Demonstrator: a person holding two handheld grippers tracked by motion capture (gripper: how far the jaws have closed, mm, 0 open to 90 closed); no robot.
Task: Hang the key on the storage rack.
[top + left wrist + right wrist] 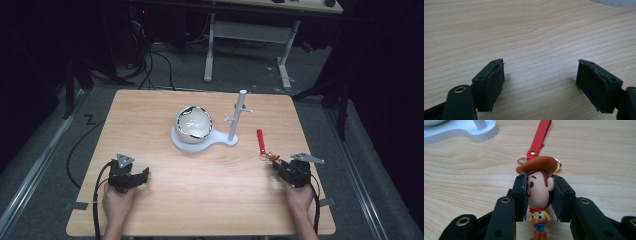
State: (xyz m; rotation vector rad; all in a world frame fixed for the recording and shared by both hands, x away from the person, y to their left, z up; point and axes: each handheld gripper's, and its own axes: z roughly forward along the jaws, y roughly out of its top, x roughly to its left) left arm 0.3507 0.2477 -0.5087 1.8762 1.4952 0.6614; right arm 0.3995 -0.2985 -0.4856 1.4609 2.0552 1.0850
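Observation:
A small cowboy figure keychain (539,195) with a brown hat lies on the wooden table (200,195). My right gripper (539,185) is shut on the figure's head, its pads (522,195) pressing both sides. The figure's red strap (539,137) runs away from the jaws toward a white stand; in the high view the red strap (260,141) lies just beyond my right gripper (278,165). My left gripper (142,175) rests near the table's front left, open, with bare wood between its fingers (496,82).
A white stand (200,142) with an upright peg post (237,116) sits mid-table and carries a white bowl (194,123). Its base edge (461,132) lies just beyond the strap. A second desk (280,5) and cables stand on the floor behind.

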